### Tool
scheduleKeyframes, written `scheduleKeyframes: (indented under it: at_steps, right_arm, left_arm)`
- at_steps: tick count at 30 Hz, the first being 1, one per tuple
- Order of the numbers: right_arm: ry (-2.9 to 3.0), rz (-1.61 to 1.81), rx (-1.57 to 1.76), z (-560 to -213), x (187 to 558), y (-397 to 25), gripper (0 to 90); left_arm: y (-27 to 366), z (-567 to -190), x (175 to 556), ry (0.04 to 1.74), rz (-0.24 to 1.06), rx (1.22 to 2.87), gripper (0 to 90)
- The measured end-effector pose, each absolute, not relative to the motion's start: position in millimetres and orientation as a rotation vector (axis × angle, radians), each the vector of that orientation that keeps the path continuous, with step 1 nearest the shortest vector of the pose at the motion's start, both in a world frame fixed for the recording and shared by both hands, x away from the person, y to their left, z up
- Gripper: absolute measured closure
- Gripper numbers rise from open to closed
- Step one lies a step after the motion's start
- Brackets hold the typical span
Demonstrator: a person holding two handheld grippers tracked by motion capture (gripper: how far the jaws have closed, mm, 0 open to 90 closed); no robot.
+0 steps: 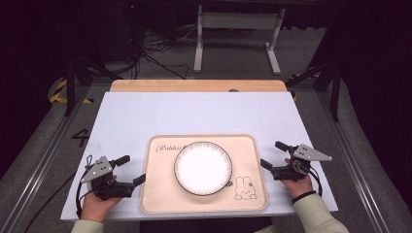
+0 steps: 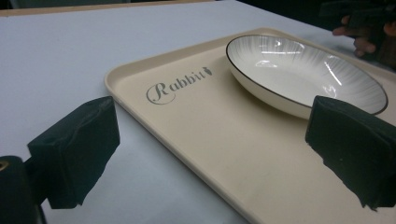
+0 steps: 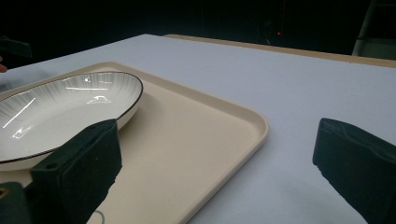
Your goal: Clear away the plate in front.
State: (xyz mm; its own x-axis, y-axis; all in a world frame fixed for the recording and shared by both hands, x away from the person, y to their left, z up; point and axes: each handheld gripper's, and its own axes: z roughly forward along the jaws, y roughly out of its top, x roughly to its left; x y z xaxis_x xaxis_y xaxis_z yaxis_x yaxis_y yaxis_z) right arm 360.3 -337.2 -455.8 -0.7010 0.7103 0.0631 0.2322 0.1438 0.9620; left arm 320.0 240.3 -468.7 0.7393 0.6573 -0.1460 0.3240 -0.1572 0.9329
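Both grippers wide open, empty: left gripper (image 1: pixel 125 171) and right gripper (image 1: pixel 273 155) flank the beige tray (image 1: pixel 160 194) on the bench (image 1: pixel 194 114). Ribbed white plate (image 1: pixel 203 168) sits mid-tray. Risk: glossy plate rim slips from the fingers; uneven tray lift slides plate.

Bright tabletop, dark surroundings, plate (image 2: pixel 303 74) glare

Glossy ceramic-looking plate (image 1: pixel 203 167) (dark rim) on a matt, probably plastic tray (image 1: pixel 158 194).
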Motion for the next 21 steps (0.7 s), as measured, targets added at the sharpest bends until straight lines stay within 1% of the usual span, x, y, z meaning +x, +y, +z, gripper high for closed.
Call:
scheduleKeyframes:
  at_steps: [5, 9, 13, 21]
  right_arm:
    - [2.024, 1.573, 0.892, -455.8, 360.0, -336.3, 1.4]
    - [2.035, 1.557, 0.877, -455.7, 359.6, -334.9, 1.4]
    - [2.036, 1.563, 0.881, -455.7, 359.9, -335.3, 1.4]
    - [2.039, 1.560, 0.879, -455.6, 360.1, -334.8, 1.4]
  left_arm:
    - [242.4, -469.4, 319.2, 0.774, 0.354, 1.734, 2.0]
    - [247.2, -470.8, 320.1, 0.814, 0.342, 1.683, 1.7]
    - [252.5, -472.1, 323.9, 0.900, 0.300, 1.626, 1.5]
    - [252.7, -471.8, 325.0, 0.902, 0.292, 1.627, 1.9]
